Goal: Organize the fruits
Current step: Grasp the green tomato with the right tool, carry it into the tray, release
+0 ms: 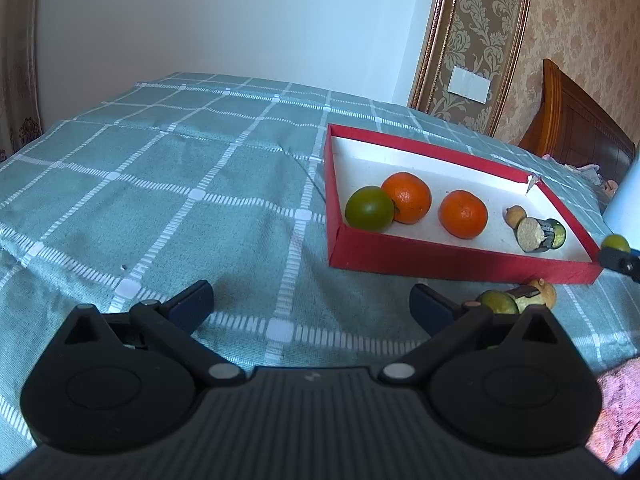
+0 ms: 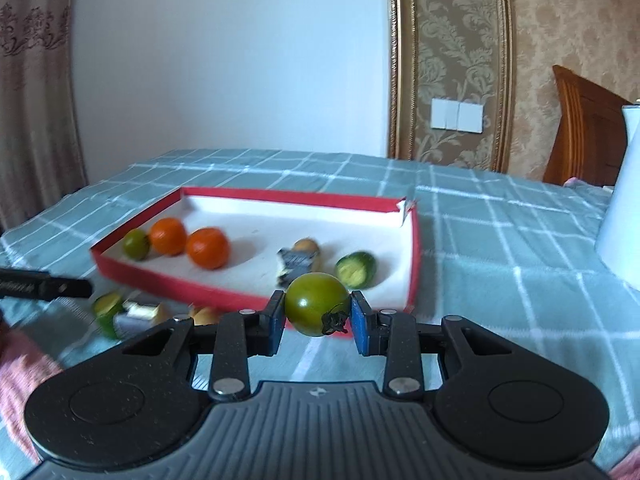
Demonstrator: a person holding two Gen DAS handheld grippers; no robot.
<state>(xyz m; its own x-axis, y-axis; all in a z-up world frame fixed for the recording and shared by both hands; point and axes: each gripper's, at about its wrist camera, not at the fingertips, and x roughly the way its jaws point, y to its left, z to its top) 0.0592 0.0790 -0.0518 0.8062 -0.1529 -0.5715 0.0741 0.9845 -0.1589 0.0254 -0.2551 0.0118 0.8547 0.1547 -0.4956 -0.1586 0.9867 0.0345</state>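
A red box (image 1: 440,260) with a white inside sits on the checked cloth, seen also in the right wrist view (image 2: 256,196). In it lie a green fruit (image 1: 369,208), two oranges (image 1: 407,197) (image 1: 463,214), a small brown fruit (image 1: 515,215) and a cut green piece (image 1: 540,234). My left gripper (image 1: 312,308) is open and empty, left of the box. My right gripper (image 2: 316,316) is shut on a green tomato (image 2: 316,303), just before the box's near wall; it shows at the right edge of the left wrist view (image 1: 616,244).
Loose fruit pieces (image 1: 516,300) lie on the cloth in front of the box, seen also in the right wrist view (image 2: 128,312). A white object (image 2: 620,220) stands at the right. A pink cloth (image 1: 616,412) lies near right. A wooden headboard (image 1: 580,124) stands behind.
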